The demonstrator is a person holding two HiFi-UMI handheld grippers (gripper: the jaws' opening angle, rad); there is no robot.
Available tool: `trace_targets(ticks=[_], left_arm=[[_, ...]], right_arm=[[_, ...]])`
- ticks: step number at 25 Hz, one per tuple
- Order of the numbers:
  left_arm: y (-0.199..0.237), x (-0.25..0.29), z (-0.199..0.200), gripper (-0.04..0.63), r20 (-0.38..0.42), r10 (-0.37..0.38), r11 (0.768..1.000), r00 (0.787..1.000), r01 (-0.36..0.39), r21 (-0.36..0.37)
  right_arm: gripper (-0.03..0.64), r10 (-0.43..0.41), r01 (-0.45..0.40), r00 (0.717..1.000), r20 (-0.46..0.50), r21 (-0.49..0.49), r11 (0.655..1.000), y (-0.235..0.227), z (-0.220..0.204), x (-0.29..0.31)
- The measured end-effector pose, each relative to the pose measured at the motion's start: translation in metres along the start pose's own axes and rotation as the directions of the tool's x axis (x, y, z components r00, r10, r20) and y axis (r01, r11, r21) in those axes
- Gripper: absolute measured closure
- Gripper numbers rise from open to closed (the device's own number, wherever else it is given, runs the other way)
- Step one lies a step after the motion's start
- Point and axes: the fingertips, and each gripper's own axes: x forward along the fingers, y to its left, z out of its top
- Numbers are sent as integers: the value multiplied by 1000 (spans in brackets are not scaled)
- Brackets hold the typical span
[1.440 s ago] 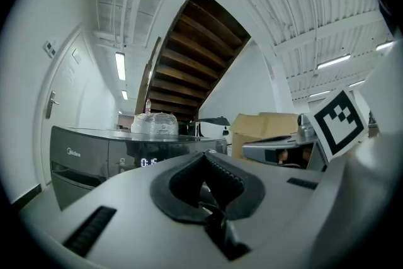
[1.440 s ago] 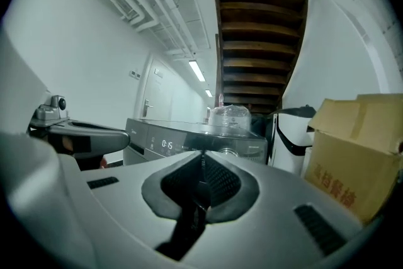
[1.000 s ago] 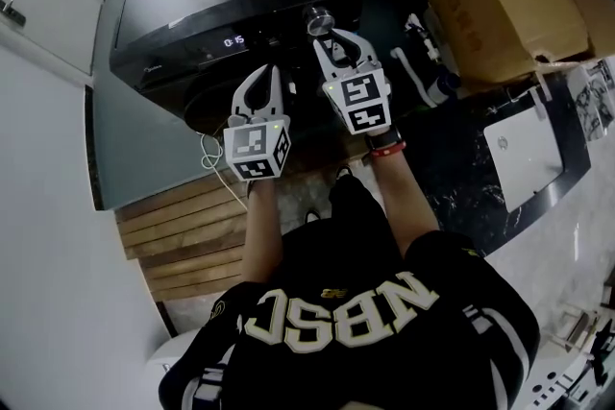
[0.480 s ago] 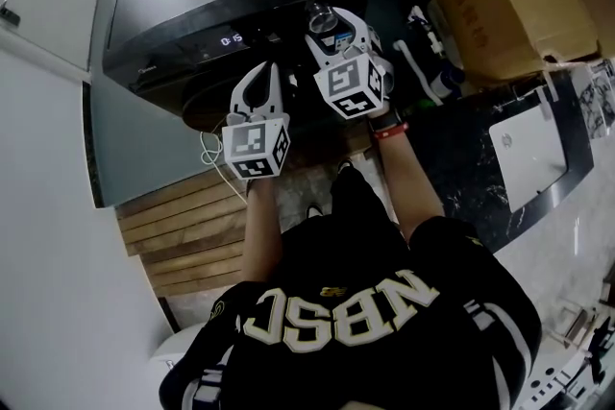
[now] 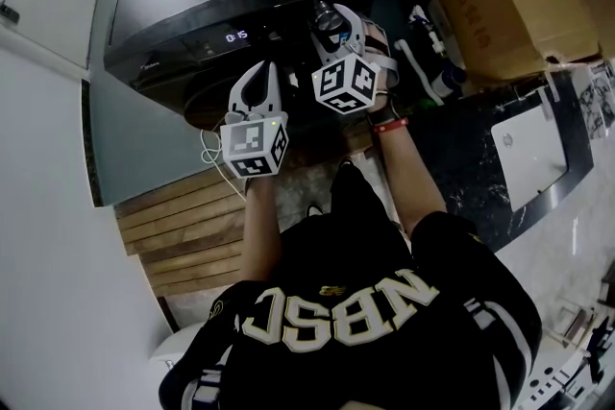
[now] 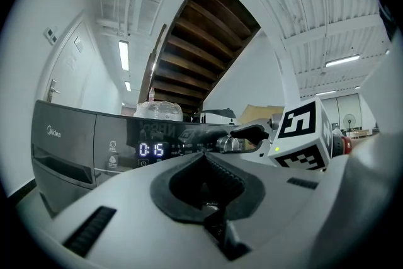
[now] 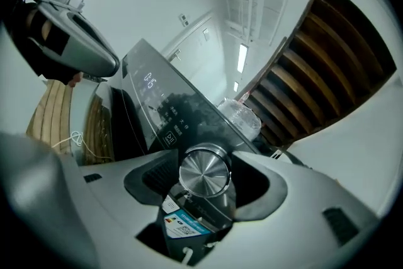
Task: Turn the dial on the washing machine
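Jaws of right gripper (image 5: 338,22) newly parted round dial (image 7: 203,173), plain only in its view; left gripper (image 5: 259,77) closed

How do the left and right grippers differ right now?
The right gripper has open jaws, just been opening, with the silver dial between them; the left gripper has shut, empty jaws. The right gripper is rolled sideways; the left gripper sits upright. Both point at the washing machine's control panel.
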Motion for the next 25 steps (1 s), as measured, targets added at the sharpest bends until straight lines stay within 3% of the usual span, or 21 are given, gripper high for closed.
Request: trace_targets(ticks=[6, 10, 16, 19, 22, 23, 25], left_arm=[[8, -4, -1, 583, -2, 9, 1000, 1000, -9, -5], [11, -5, -2, 583, 0, 14, 1000, 1000, -14, -12], [9, -6, 2, 583, 14, 14, 1000, 1000, -14, -17], [8, -6, 1, 583, 13, 10, 1000, 1000, -10, -21], [7, -6, 1, 583, 14, 9, 1000, 1000, -9, -24], [8, -6, 1, 583, 15, 10, 1000, 1000, -9, -24], [8, -6, 1, 583, 15, 11, 1000, 1000, -11, -23]], right_arm=[[351, -32, 29, 999, -36, -72, 997, 0, -1, 2], [353, -37, 36, 999, -33, -25, 999, 0, -1, 2], [353, -41, 43, 999, -17, 175, 984, -6, -2, 1], [354, -55, 55, 998, -10, 336, 940, -9, -3, 0], [354, -54, 43, 999, 8, 495, 868, -14, -6, 0], [354, -49, 35, 999, 13, 521, 853, -15, -6, 0], [354, -44, 30, 999, 14, 519, 854, -15, -5, 1]])
